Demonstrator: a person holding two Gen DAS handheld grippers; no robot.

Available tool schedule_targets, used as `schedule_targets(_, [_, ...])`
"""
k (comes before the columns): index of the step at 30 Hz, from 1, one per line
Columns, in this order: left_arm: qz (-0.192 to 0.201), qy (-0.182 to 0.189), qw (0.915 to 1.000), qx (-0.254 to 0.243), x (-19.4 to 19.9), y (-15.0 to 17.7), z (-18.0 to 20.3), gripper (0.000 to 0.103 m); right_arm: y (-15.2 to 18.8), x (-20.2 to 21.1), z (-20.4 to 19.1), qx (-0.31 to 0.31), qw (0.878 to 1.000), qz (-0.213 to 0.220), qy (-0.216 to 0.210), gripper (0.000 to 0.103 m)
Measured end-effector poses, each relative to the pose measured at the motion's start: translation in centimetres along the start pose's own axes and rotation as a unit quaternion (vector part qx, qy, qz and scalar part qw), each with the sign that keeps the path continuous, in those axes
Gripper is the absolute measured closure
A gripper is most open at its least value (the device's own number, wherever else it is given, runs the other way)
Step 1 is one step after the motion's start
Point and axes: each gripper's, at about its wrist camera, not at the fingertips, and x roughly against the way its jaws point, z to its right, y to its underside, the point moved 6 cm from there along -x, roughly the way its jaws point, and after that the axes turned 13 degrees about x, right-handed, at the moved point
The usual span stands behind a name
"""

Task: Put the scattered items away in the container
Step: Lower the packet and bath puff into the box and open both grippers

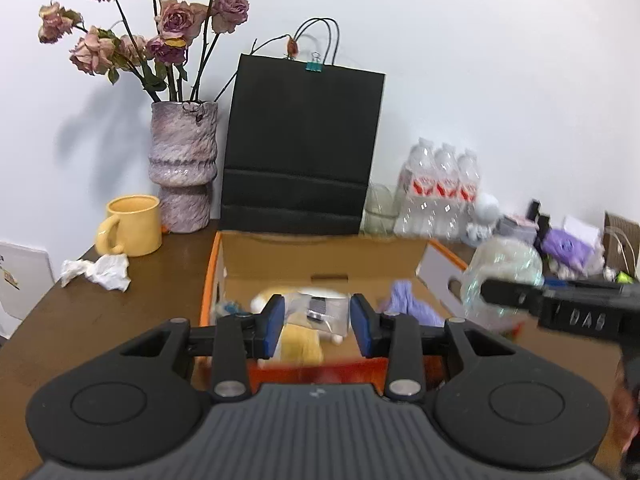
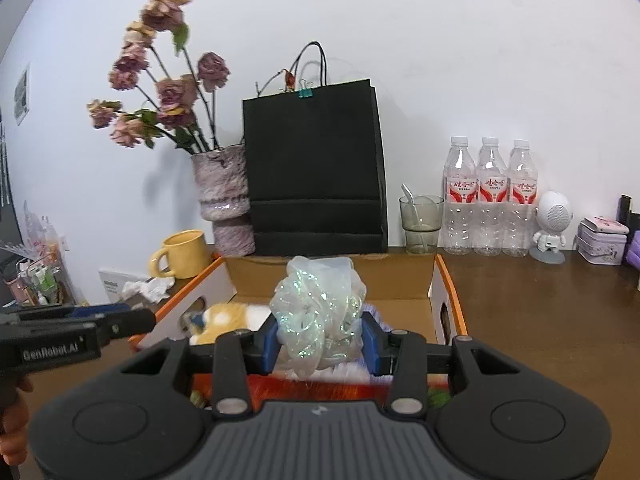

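An open cardboard box [image 1: 320,252] with orange edges stands on the brown table; it also shows in the right wrist view [image 2: 332,276]. Inside lie a yellow plush toy [image 1: 300,344], a clear packet with a small dark part [image 1: 320,310] and a purple cloth [image 1: 408,300]. My left gripper [image 1: 318,322] is open and empty above the box's near side. My right gripper [image 2: 320,340] is shut on an iridescent plastic wrap bundle [image 2: 320,312], held over the box. The bundle [image 1: 500,276] and the right gripper's side show blurred at the right of the left wrist view.
A crumpled white tissue [image 1: 98,272] lies left of the box by a yellow mug [image 1: 130,230]. Behind stand a vase of dried roses [image 1: 182,168], a black paper bag [image 1: 300,148], a glass [image 2: 421,224], three water bottles [image 2: 490,200], a white robot figure [image 2: 552,222] and a tin [image 2: 602,240].
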Motion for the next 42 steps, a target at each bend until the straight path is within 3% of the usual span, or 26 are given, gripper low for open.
schedule_targets(10, [-0.020,-0.012,0.9995,0.021,-8.7,-1.6,-0.5,0.067,-0.1,-8.6,3.3,-0.013,0.999,-0.033,0.004,0.064])
schedule_targets(21, [-0.035,-0.029,0.9989,0.010,-12.2,-1.6,-1.2,0.066,0.6,-12.0,4.3,-0.009,0.998,-0.058,0.004,0.063])
schedule_targets(24, [-0.041,-0.031,0.9986,0.007,-12.5,-1.5,-1.1,0.058,0.6,-12.2,4.4,-0.012,0.998,-0.066,0.008,0.050])
schedule_targets(25, [-0.044,-0.034,0.9984,0.008,-12.5,-1.4,-1.1,0.047,0.6,-12.2,4.4,-0.012,0.997,-0.070,0.010,0.038])
schedule_targets(26, [-0.046,-0.036,0.9983,0.006,-12.5,-1.4,-1.0,0.024,0.6,-12.2,4.4,-0.011,0.997,-0.074,0.011,0.018])
schedule_targets(28, [-0.040,-0.044,0.9983,-0.001,-12.3,-1.4,-0.7,0.000,0.5,-12.1,4.2,-0.004,0.997,-0.076,0.013,0.003])
schedule_targets(32, [-0.029,-0.060,0.9975,-0.022,-11.9,-1.4,-0.2,0.000,0.2,-11.8,3.9,0.012,0.996,-0.085,0.019,0.000])
schedule_targets(42, [-0.038,-0.073,0.9965,-0.015,-12.2,-1.4,-0.6,0.000,0.3,-11.8,4.0,0.011,0.995,-0.092,0.022,0.000])
